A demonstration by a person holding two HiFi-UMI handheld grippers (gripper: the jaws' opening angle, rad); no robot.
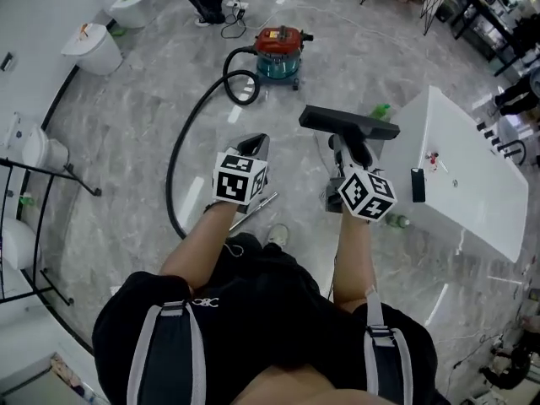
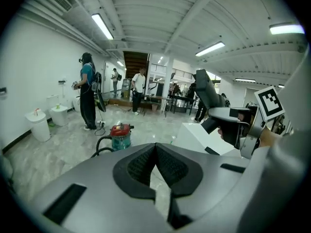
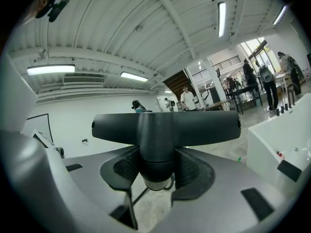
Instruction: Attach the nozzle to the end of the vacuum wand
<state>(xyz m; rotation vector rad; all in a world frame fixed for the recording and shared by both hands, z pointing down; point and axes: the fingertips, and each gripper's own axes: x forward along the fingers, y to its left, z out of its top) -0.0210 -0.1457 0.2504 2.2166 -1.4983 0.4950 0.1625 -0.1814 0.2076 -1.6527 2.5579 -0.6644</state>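
**Right gripper view: nozzle in hand, wand down by the other tongs**

My right tongs [image 3: 156,170] stand wide but full, with both pads pressed on the neck of the nozzle [image 3: 165,125]. Its crossbar lies square across the jaws, and the neck's open socket points back toward me. My left tongs [image 2: 155,168] are closed tight on nothing.

Just below the left tongs, the wand [image 1: 256,209] lies on the floor. I take this thin metal tube to be the wand, and its long axis slants up toward the right tongs. It sits left of the nozzle and lower, so the left tongs are the nearer pair. I judge they must lift it, and the nozzle must turn so its socket meets the wand's free end.

Farther ahead, the black hose [image 1: 181,154] loops back to the red vacuum [image 1: 278,53]. The white surface [image 1: 472,184] stands off to the right.
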